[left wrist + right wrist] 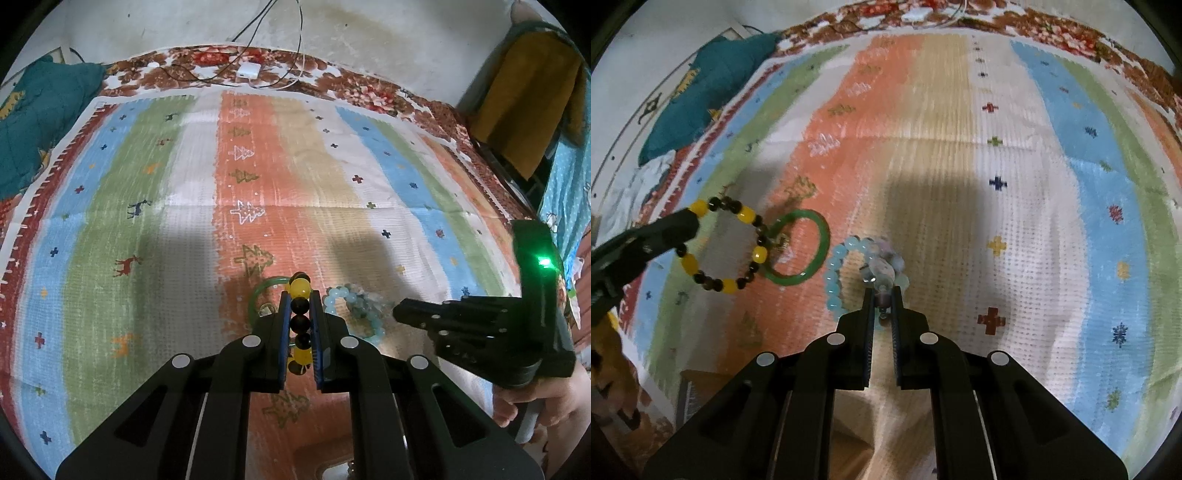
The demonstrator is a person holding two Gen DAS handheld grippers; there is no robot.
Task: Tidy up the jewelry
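I have a striped cloth (258,166) spread over the bed, bands of orange, blue, green, white and tan with small tree, deer and cross motifs; a folded teal blanket (40,110) lies off its far left corner, and a white charger (248,71) with cables lies past its far edge.

I count three bracelets and one bangle, all near the cloth's near edge, about midway along it. The green bangle (798,254) is a plain glossy ring lying flat on the orange band. The yellow-and-black bead bracelet (724,247) is lifted, its far side overlapping the bangle. The pale blue bead bracelet (836,273) lies just beside the bangle, with a clear-and-lilac bead bracelet (882,269) on top of it.

My left gripper (300,325) is clamped on the yellow-and-black strand. My right gripper (882,306) is pinched nearly closed on the clear-and-lilac beads.
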